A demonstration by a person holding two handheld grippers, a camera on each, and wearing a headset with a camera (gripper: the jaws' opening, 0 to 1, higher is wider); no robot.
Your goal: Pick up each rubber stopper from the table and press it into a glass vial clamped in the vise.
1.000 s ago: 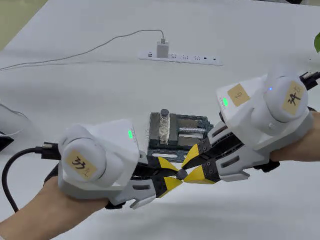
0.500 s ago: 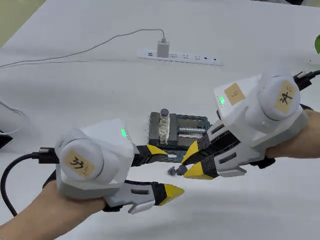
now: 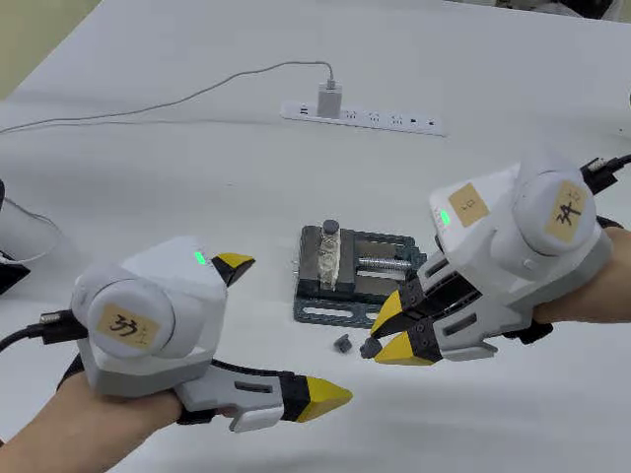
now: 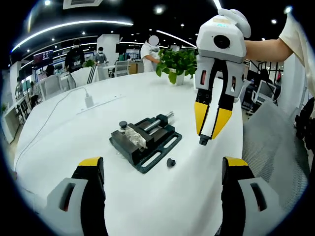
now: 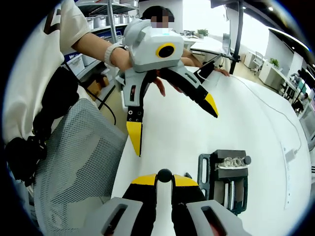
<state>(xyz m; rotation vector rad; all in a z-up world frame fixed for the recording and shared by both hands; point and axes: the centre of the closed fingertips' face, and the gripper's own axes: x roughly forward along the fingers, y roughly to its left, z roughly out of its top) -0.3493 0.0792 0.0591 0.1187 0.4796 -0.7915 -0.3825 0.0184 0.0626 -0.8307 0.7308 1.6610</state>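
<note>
In the head view, my left claw [image 3: 281, 330] stands wide apart and grips nothing. My right claw [image 3: 386, 335] is pinched on a small dark held stopper [image 3: 373, 347]. A loose stopper [image 3: 342, 344] lies on the white table [image 3: 197, 197] just beside the right claw's tips, on the side toward my left claw. The vise [image 3: 325, 313] sits just beyond those tips and clamps the glass vial [image 3: 328, 261].

In the left gripper view, my left claw [image 4: 163, 161] is spread, with the loose stopper [image 4: 171, 162] ahead between its jaws and the vise [image 4: 147, 147] just past it. My right claw [image 4: 209, 130] hangs ahead and to the right, its tips closed on the held stopper [image 4: 203, 141].

In the right gripper view, my right claw [image 5: 164, 182] is clamped on the held stopper [image 5: 164, 174]. My left claw [image 5: 173, 129] gapes ahead of it. The vise [image 5: 221, 189] lies close to the right, and the vial [image 5: 234, 161] has a dark seated stopper [image 5: 246, 160] in its end.
</note>
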